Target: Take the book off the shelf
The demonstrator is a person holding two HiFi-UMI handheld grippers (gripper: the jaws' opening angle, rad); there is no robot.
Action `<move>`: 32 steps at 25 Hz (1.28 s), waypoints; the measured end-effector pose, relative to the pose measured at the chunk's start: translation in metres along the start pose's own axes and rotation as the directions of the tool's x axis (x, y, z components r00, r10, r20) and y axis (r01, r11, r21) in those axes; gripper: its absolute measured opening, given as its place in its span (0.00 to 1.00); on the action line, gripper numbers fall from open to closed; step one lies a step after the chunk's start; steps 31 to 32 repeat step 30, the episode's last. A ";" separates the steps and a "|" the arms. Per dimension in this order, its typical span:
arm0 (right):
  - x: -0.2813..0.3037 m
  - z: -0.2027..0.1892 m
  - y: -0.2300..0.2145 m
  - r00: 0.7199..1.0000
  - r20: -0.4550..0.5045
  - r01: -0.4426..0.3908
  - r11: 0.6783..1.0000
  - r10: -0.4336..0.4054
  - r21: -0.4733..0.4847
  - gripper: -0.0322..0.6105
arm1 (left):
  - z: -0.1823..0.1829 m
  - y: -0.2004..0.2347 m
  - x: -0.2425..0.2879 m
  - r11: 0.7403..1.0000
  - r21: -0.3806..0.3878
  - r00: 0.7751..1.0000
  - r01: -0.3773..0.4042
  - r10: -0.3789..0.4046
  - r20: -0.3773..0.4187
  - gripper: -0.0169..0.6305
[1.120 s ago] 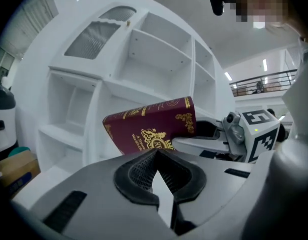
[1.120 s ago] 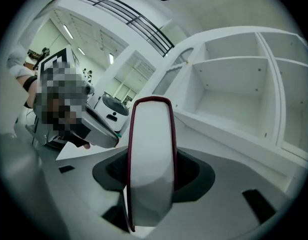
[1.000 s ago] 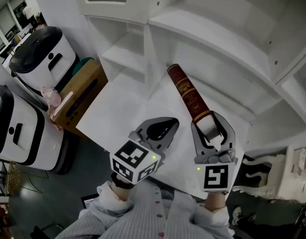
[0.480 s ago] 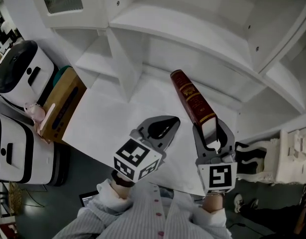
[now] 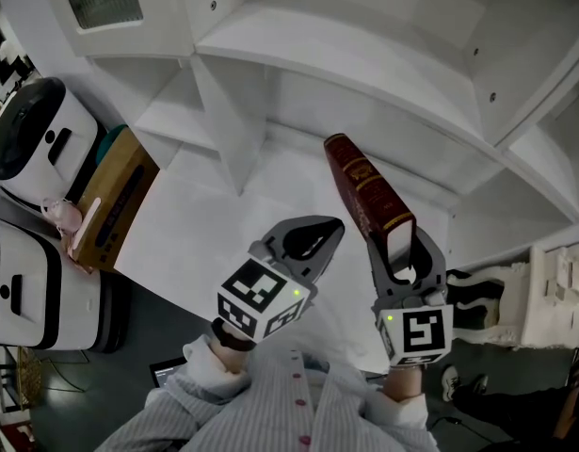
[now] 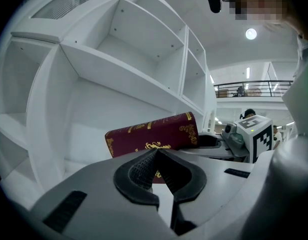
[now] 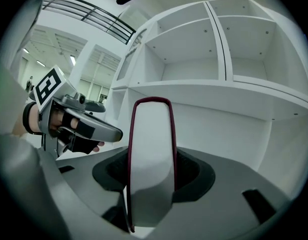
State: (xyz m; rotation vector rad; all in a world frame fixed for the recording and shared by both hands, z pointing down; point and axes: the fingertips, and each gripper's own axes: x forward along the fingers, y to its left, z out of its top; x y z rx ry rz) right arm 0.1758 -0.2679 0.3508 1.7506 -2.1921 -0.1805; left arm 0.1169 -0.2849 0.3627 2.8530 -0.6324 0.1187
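While the book (image 5: pixel 369 191) hangs over a white tabletop (image 5: pixel 204 234), white shelves (image 5: pixel 364 55) rise behind

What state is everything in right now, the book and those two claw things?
Book: closed, tilted, clamped at one end.
Right gripper: shut on the Book's covers.
Left gripper: shut, holding nothing.
Shelf: the compartments in view hold nothing.

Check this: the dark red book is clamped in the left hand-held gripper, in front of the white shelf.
Wrong hand. The dark red book is clamped in the right hand-held gripper, in front of the white shelf; the right gripper view shows its jaws pressed on both covers. The left hand-held gripper is shut on nothing.
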 end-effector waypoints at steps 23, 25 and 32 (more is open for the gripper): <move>0.002 0.000 -0.006 1.000 0.001 -0.008 1.000 0.007 0.008 0.39 | -0.003 0.004 0.007 1.000 -0.001 1.000 0.000 0.000 -0.017 0.04; 0.001 -0.003 -0.006 1.000 -0.005 -0.006 1.000 0.006 0.011 0.38 | -0.003 0.004 0.006 1.000 -0.001 1.000 -0.004 0.004 -0.018 0.04; -0.004 -0.011 -0.008 0.999 -0.038 0.007 1.000 -0.006 0.029 0.39 | -0.006 0.002 0.005 1.000 -0.003 1.000 -0.007 0.007 -0.019 0.04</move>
